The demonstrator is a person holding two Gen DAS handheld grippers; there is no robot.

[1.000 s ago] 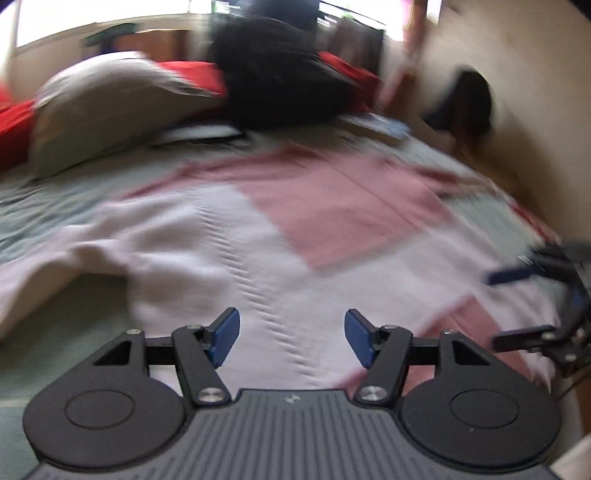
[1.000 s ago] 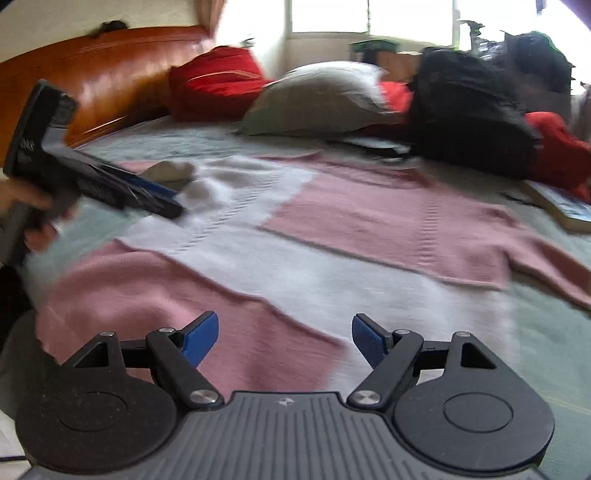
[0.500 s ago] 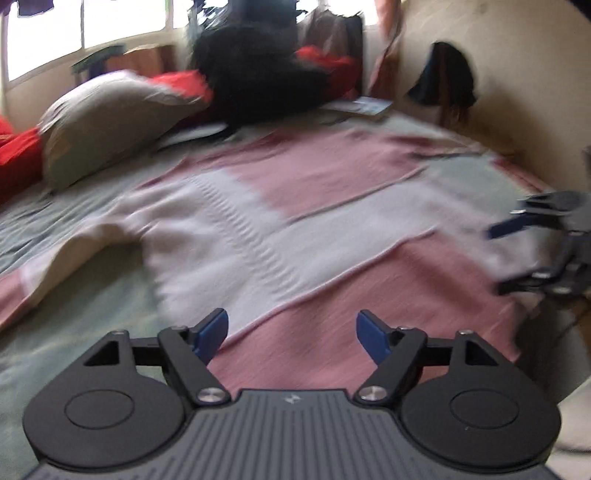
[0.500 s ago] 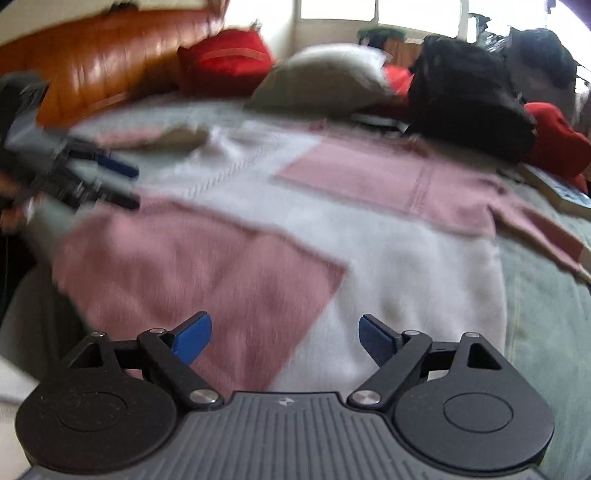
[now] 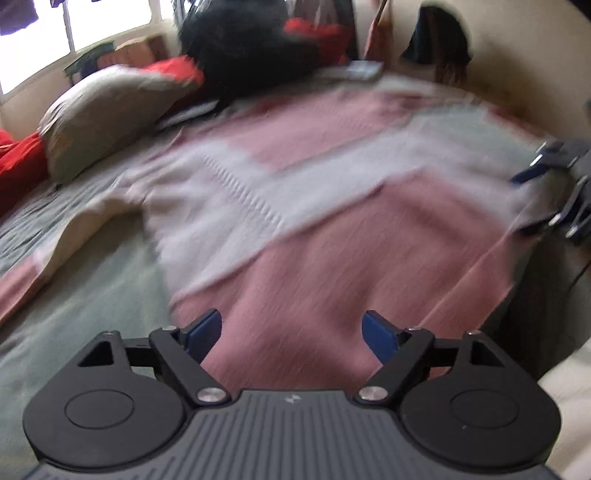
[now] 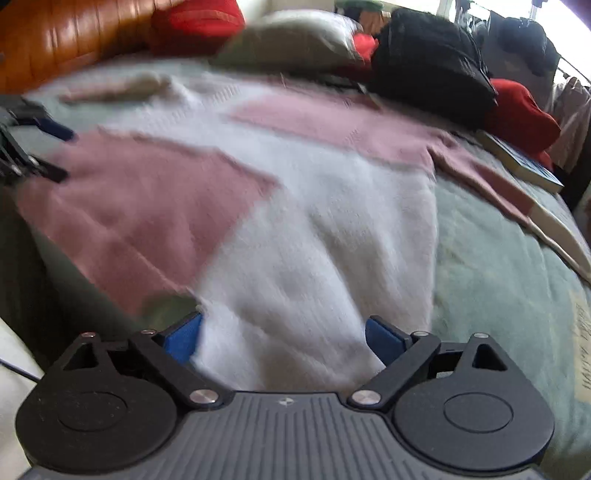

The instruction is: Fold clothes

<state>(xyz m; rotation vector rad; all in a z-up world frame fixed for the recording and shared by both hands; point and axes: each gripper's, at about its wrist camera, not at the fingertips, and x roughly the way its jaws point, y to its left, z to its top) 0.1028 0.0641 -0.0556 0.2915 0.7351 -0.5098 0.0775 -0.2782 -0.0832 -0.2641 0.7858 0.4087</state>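
A pink and white block-patterned sweater [image 5: 332, 206] lies spread flat on the green bed, sleeves stretched out to both sides. My left gripper [image 5: 291, 332] is open low over its pink hem corner, nothing between the blue pads. My right gripper [image 6: 284, 338] is open over the white hem corner [image 6: 295, 295] at the bed's near edge. Each gripper shows in the other's view: the right one [image 5: 546, 195] at the far right, the left one [image 6: 33, 147] at the far left, both with fingers apart. The frames are motion-blurred.
A grey pillow [image 5: 107, 110], red cushions [image 6: 199, 22] and a black bag [image 6: 428, 62] crowd the head of the bed. A book [image 6: 521, 158] lies by the sweater's right sleeve [image 6: 509, 192]. A wooden headboard [image 6: 62, 40] stands at the left.
Both grippers have pulled back and dropped toward the sweater's hem at the near bed edge. Both stayed open throughout.
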